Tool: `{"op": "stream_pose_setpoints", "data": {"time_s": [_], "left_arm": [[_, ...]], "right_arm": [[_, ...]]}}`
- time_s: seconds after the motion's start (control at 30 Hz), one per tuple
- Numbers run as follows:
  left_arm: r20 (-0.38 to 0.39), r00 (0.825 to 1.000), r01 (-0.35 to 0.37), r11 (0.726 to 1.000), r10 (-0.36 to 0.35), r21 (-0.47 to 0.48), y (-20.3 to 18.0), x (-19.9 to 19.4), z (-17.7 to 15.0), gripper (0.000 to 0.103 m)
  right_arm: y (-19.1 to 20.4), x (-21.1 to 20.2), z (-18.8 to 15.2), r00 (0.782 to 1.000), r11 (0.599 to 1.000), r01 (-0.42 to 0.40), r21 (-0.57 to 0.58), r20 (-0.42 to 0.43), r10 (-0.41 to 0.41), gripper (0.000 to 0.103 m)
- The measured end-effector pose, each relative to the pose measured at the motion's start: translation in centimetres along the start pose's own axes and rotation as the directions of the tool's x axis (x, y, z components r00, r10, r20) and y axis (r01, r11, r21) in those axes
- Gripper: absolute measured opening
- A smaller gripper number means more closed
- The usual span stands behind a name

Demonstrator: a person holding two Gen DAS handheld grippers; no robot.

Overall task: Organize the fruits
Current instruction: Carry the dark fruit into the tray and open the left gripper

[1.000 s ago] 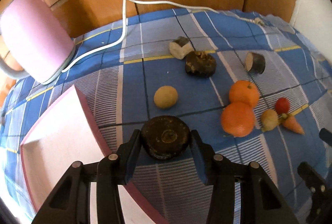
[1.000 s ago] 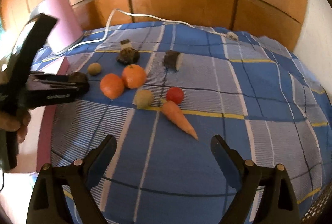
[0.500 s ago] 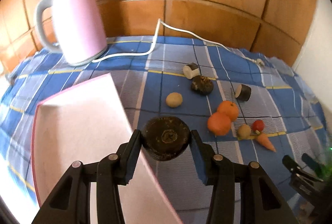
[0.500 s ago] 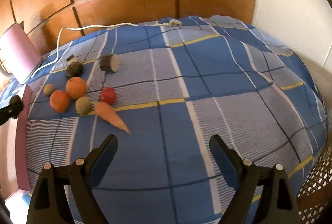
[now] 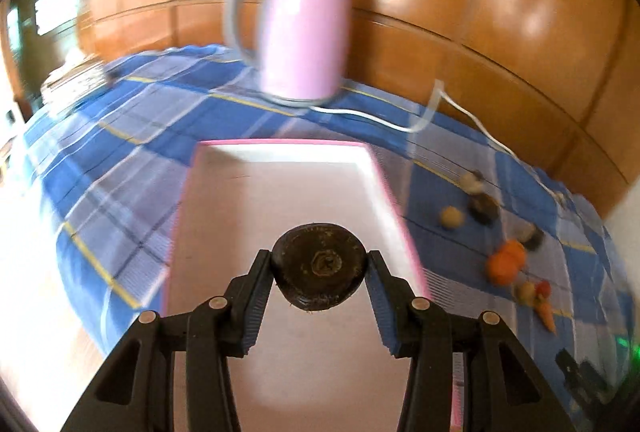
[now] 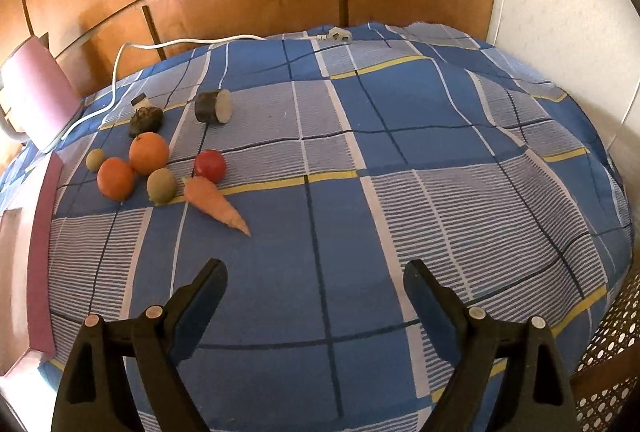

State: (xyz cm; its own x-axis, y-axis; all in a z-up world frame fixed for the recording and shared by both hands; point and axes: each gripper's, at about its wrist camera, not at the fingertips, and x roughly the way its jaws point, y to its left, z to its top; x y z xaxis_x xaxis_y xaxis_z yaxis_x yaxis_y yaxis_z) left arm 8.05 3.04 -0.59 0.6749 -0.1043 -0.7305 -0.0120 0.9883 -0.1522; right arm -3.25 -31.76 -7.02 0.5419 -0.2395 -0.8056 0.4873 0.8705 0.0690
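My left gripper (image 5: 320,268) is shut on a dark brown round fruit (image 5: 320,266) and holds it above the pink-rimmed white tray (image 5: 280,176). My right gripper (image 6: 316,292) is open and empty above the blue checked cloth. On the cloth lie two oranges (image 6: 149,153) (image 6: 116,178), a red tomato (image 6: 210,165), a carrot (image 6: 216,204), two small tan fruits (image 6: 161,186) (image 6: 95,159), a dark lumpy fruit (image 6: 146,120) and a dark cut piece (image 6: 213,106). The same pile shows blurred at the right of the left wrist view (image 5: 504,264).
A pink kettle (image 5: 304,28) stands behind the tray, its white cord (image 6: 176,43) running along the back to a plug (image 6: 336,34). Wooden panels rise behind the table. The tray's edge (image 6: 40,232) shows at the left of the right wrist view. A woven chair seat (image 6: 608,372) sits at the lower right.
My left gripper has swung left with the dark fruit, from over the cloth to over the tray. My right gripper has shifted back and turned slightly; the fruit pile has not moved.
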Motion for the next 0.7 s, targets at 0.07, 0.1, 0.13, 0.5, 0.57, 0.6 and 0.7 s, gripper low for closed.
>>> {"op": "stream_pose_setpoints", "data": {"time_s": [0.07,0.1,0.13,0.5,0.57,0.6,0.7], "left_arm": [[0.002,0.999,-0.036,0.999,0.036,-0.036,1.1,0.3,0.2,0.047],[0.001,0.999,-0.050,0.997,0.050,-0.053,1.7,0.6,0.4,0.048],[0.000,0.998,-0.062,0.996,0.062,-0.063,2.0,0.9,0.6,0.048],[-0.004,0.989,-0.150,0.985,0.151,-0.087,3.5,3.8,1.8,0.048],[0.000,0.988,-0.153,0.984,0.154,-0.092,3.6,3.9,1.7,0.053],[0.007,0.988,-0.155,0.984,0.156,-0.092,3.6,3.8,1.7,0.056],[0.032,0.986,-0.160,0.982,0.164,-0.104,3.8,3.3,1.4,0.068]], "right_arm": [[0.0,0.1,-0.1,1.000,1.000,-0.002,0.002,-0.008,0.002,0.091],[0.0,0.1,-0.2,1.000,1.000,-0.002,0.003,-0.011,0.002,0.091],[0.0,0.2,-0.3,1.000,1.000,-0.001,0.002,-0.013,0.001,0.091],[0.1,0.7,-0.7,0.999,1.000,0.023,-0.015,-0.037,-0.024,0.091],[0.1,0.8,-0.7,0.999,0.999,0.028,-0.018,-0.039,-0.028,0.091],[0.2,0.8,-0.7,0.999,0.999,0.031,-0.020,-0.040,-0.032,0.091],[0.3,0.9,-0.7,0.998,0.999,0.037,-0.027,-0.042,-0.038,0.091]]}}
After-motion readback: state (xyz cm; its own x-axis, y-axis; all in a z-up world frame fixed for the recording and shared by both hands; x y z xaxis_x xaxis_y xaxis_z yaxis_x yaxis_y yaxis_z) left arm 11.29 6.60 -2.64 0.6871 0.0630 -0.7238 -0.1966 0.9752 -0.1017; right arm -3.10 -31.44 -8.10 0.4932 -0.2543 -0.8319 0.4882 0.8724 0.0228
